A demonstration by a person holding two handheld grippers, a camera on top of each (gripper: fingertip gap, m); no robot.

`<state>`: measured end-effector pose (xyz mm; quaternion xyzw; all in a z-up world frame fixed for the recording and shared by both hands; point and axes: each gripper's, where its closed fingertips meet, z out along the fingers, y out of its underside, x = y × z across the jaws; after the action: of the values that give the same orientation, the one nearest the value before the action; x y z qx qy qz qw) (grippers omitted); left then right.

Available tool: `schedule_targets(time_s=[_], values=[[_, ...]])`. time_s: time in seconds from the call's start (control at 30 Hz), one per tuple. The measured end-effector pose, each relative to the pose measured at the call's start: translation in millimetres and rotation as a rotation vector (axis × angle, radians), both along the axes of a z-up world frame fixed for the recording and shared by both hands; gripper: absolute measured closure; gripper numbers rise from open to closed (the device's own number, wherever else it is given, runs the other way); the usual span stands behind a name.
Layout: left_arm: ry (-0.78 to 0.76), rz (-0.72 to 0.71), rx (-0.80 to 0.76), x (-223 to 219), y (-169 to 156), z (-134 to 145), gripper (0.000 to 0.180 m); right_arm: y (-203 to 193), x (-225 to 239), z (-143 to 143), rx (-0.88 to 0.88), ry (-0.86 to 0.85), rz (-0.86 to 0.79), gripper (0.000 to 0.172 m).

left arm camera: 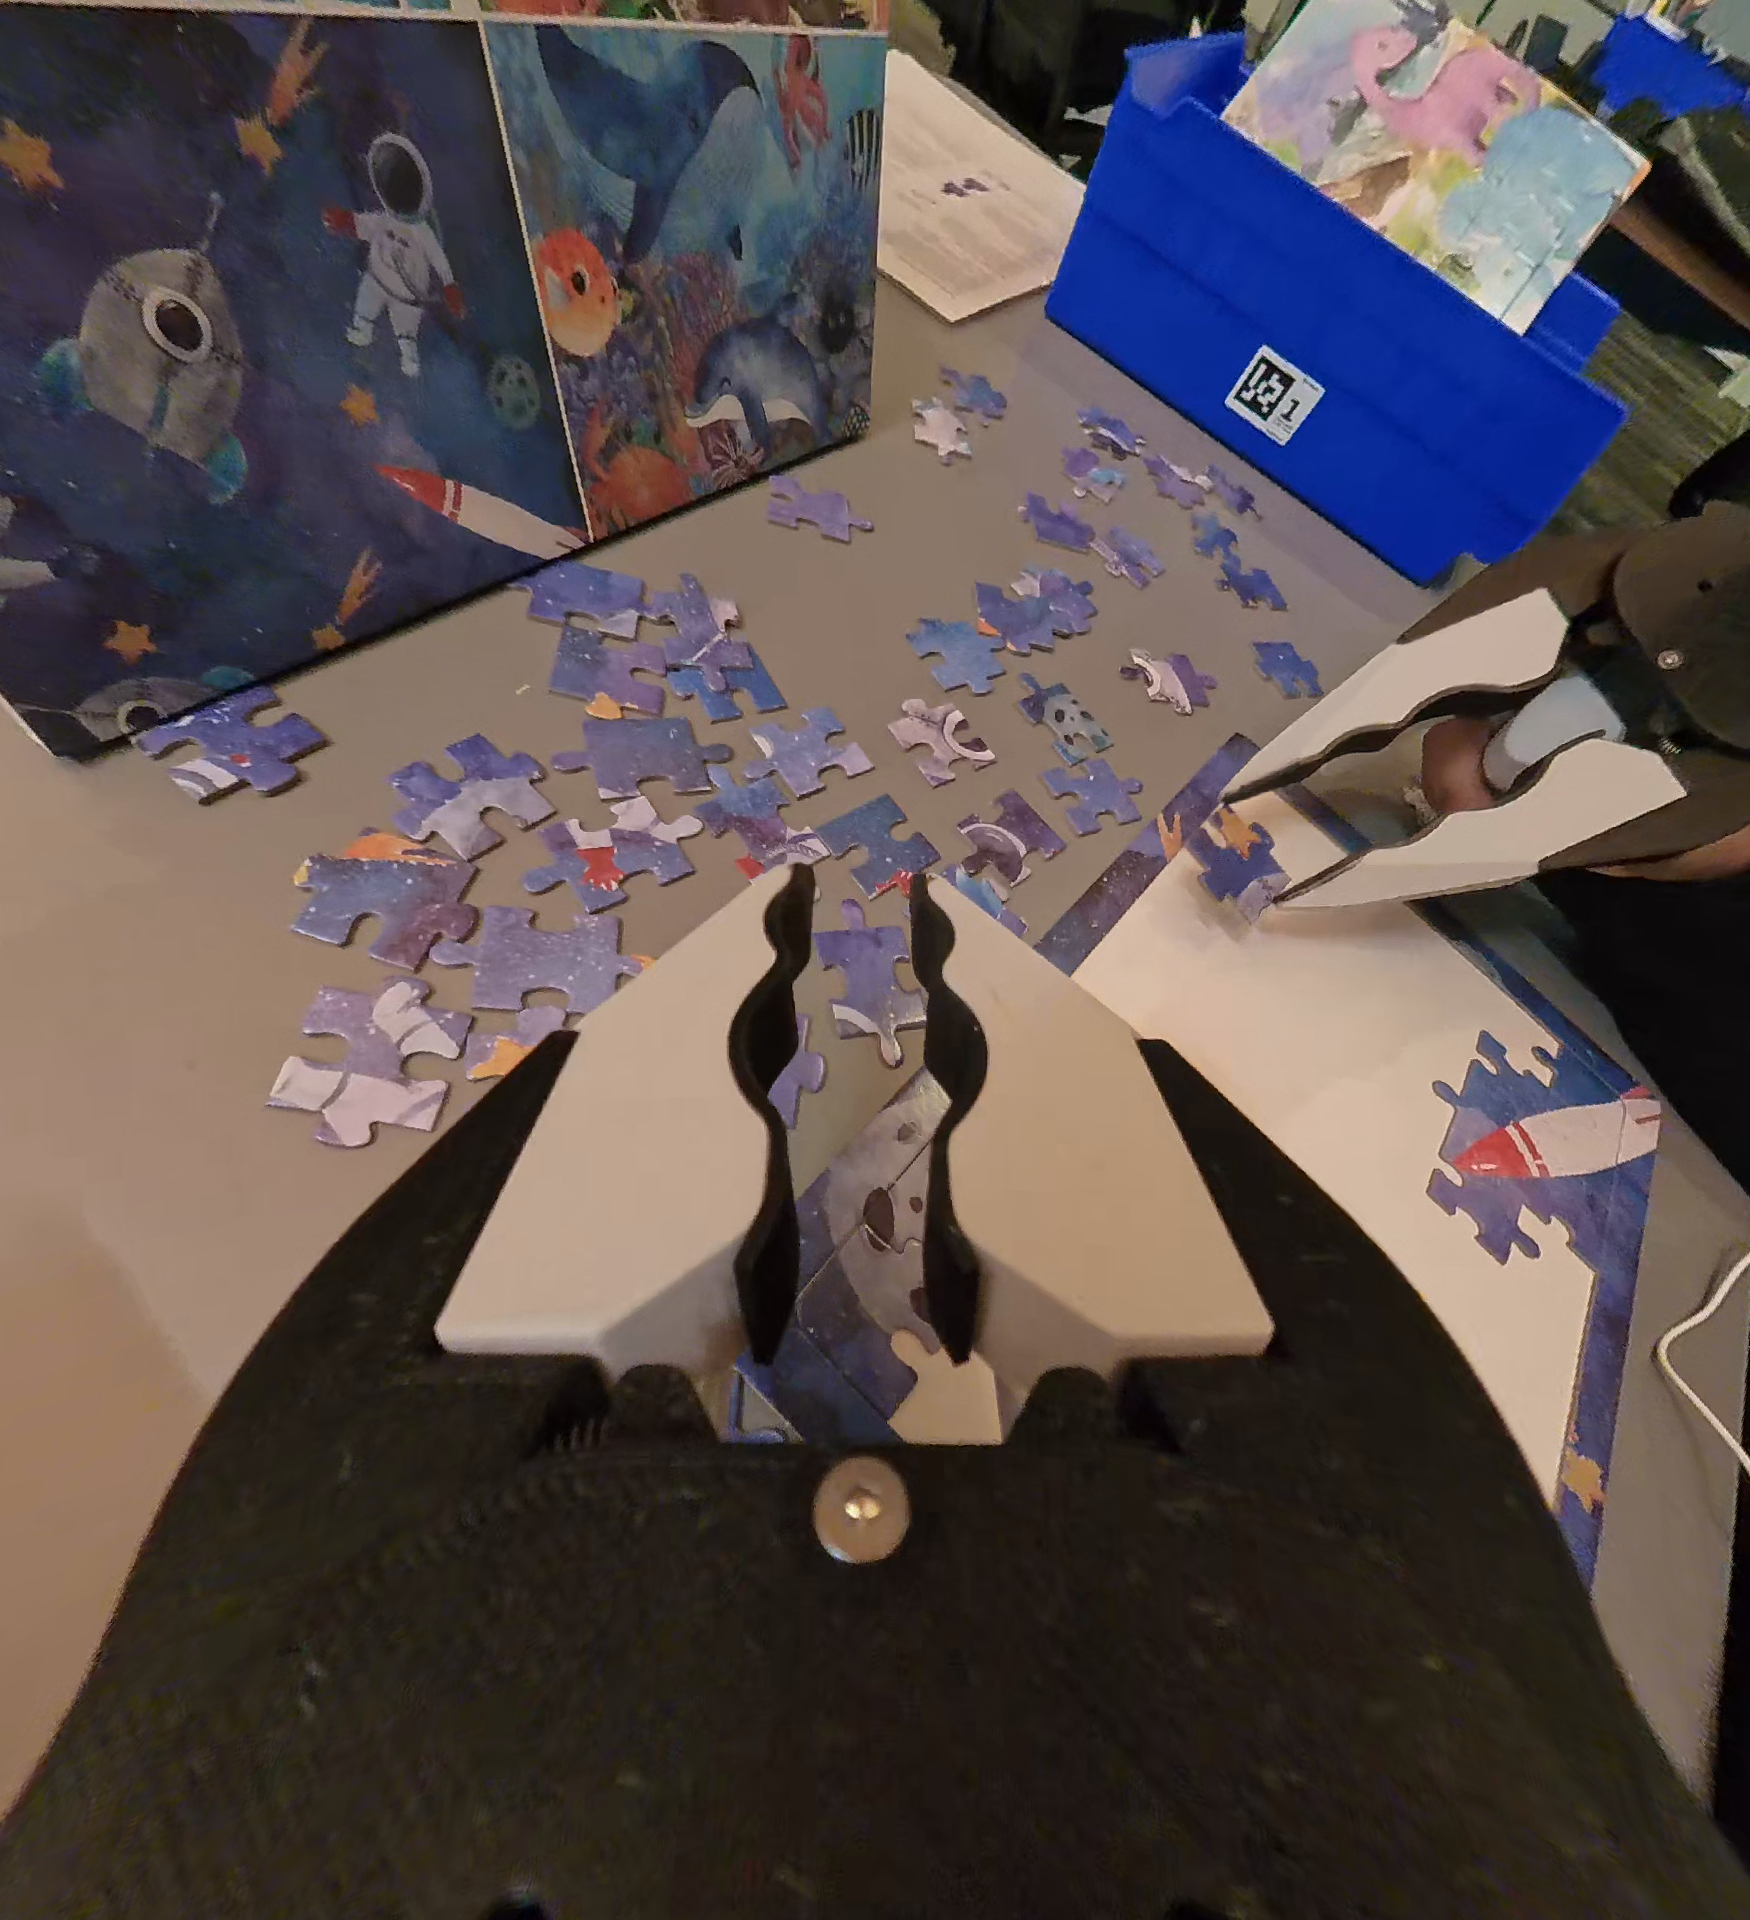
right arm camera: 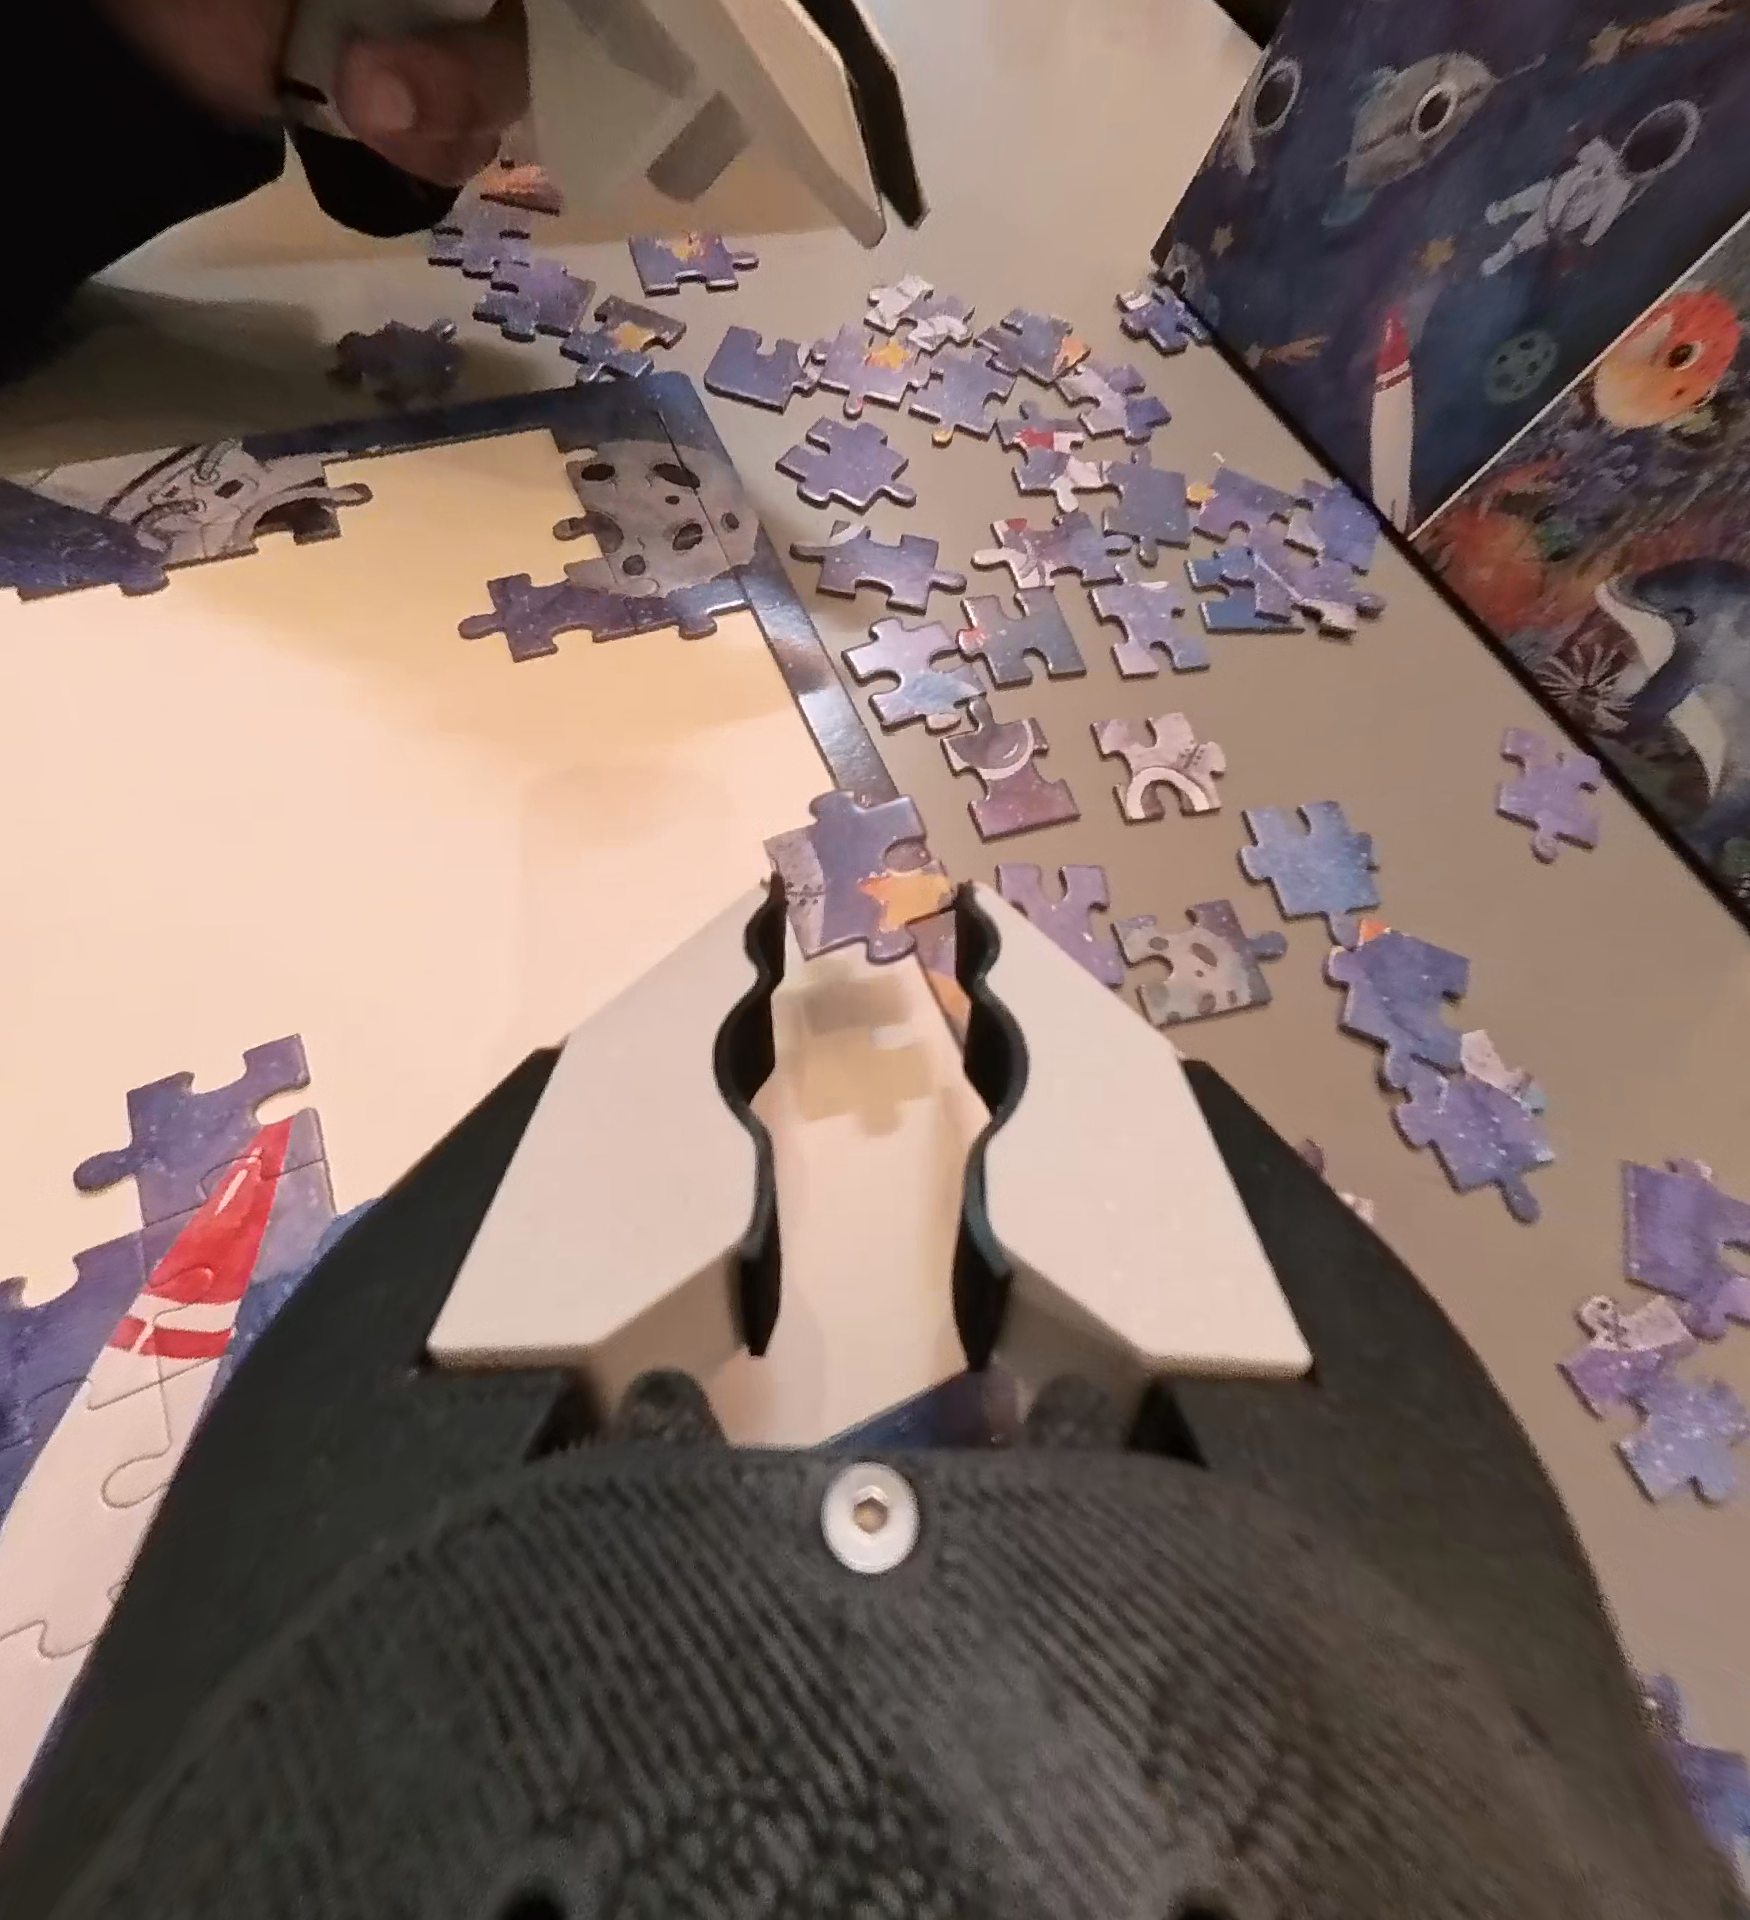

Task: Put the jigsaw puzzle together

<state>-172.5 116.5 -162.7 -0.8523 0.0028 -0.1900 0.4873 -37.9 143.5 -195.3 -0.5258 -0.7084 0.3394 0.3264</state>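
My right gripper (right arm camera: 866, 888) is shut on a blue puzzle piece with an orange star (right arm camera: 850, 842). It holds the piece at the right edge of the white puzzle board (right arm camera: 331, 779), over the board's blue border. The left wrist view shows the same grasp, with the piece (left arm camera: 1232, 860) between the right gripper's fingertips (left arm camera: 1255, 847). My left gripper (left arm camera: 858, 888) hovers over the loose blue pieces (left arm camera: 642, 748) beside the board. Its jaws stand narrowly apart. One piece (left arm camera: 866, 977) lies below between the fingers, with bare table showing beside the left finger. A rocket section (right arm camera: 216, 1247) and a moon section (right arm camera: 653, 509) are assembled on the board.
A large picture box with astronauts and fish (left arm camera: 227, 312) stands at the back of the grey table; it also shows in the right wrist view (right arm camera: 1473, 260). A blue bin (left arm camera: 1318, 312) holding a picture card stands at the back right. A white cable (left arm camera: 1733, 1403) lies by the board. A paper sheet (left arm camera: 964, 208) lies behind. The gap from one gripper's tips to the other's is roughly 15 cm. To the moon section (right arm camera: 653, 509): left tips about 9 cm, right tips about 15 cm.
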Motion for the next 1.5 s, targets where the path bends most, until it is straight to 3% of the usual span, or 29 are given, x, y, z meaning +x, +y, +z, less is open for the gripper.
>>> schedule_targets(time_s=[0.33, 1.0, 1.5], values=[[0.092, -0.007, -0.007, 3, 1, -4, 0.163, -3, -9, 21, 0.003, 0.117, -0.023, 0.141], [0.305, 0.054, -0.063, -13, 2, -18, 0.165, -8, -20, 20, 0.003, 0.140, -0.039, 0.141], [0.303, 0.118, -0.022, -24, 2, -8, 0.166, -8, -21, 19, -0.004, 0.147, -0.042, 0.141]])
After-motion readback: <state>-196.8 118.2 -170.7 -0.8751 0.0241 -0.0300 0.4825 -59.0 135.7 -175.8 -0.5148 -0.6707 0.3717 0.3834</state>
